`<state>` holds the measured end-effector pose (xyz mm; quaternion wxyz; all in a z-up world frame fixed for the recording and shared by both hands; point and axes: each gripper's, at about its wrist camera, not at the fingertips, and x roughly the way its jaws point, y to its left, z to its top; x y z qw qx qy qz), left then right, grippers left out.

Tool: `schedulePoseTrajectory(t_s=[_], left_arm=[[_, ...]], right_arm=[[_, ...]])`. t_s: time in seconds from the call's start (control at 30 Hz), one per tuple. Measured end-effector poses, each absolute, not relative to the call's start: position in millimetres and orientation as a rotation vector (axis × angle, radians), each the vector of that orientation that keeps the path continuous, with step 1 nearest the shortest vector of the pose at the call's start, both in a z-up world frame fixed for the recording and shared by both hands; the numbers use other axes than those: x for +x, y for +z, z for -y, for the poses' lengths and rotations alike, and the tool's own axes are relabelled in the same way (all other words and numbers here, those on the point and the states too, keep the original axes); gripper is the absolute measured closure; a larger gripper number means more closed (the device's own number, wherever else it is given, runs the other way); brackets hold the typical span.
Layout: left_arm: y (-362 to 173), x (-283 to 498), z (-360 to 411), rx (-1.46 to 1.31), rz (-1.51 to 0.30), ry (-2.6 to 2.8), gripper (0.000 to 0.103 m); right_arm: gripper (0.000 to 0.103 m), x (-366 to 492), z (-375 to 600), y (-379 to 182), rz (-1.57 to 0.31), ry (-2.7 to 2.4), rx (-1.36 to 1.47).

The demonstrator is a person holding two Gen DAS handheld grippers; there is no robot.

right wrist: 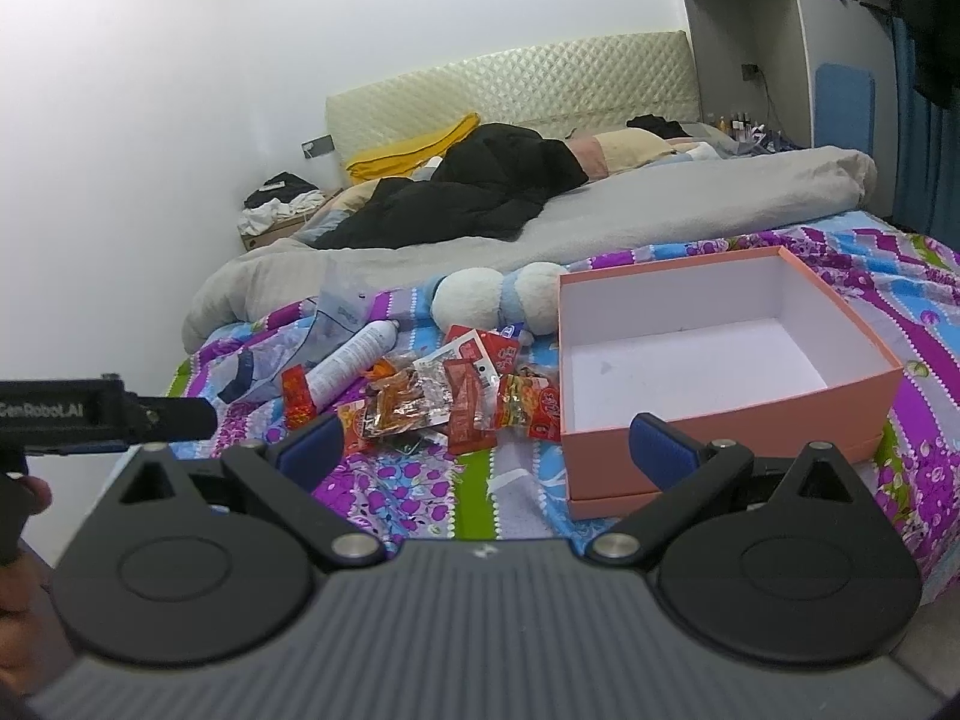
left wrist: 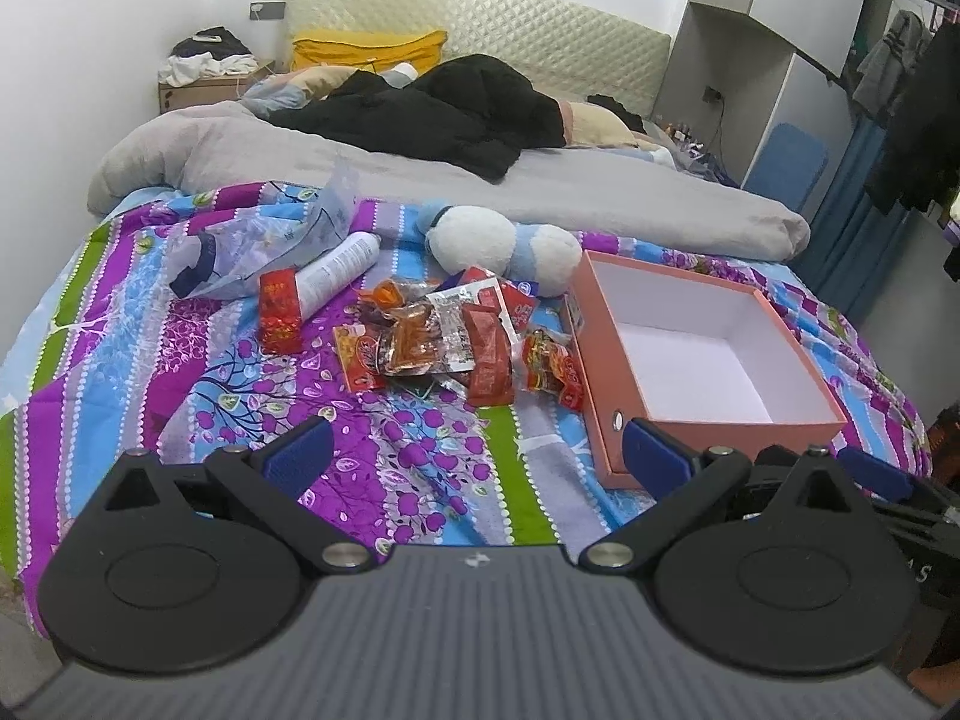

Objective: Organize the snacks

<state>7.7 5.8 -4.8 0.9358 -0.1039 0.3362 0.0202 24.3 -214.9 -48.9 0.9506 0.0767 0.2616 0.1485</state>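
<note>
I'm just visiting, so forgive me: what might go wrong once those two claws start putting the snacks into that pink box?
1. The snack packets overlap in a crinkly heap, so an open gripper may lift two or drop one.
2. The white spray can and plush toy touch the heap; a grab could catch or roll them.
3. The pink box sits on soft bedding and may tip or slide if bumped.
</note>
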Motion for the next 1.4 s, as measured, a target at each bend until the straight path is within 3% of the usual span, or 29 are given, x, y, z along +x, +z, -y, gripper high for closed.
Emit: schedulePoseTrajectory(t_s=[1.4], left_arm=[[-14.5, 3.8, -9.7, -0.201, -0.691, 0.033, 0.0]], right_arm=[[0.0, 27.1, 209.4, -58.8, -0.573, 0.296, 0.159]])
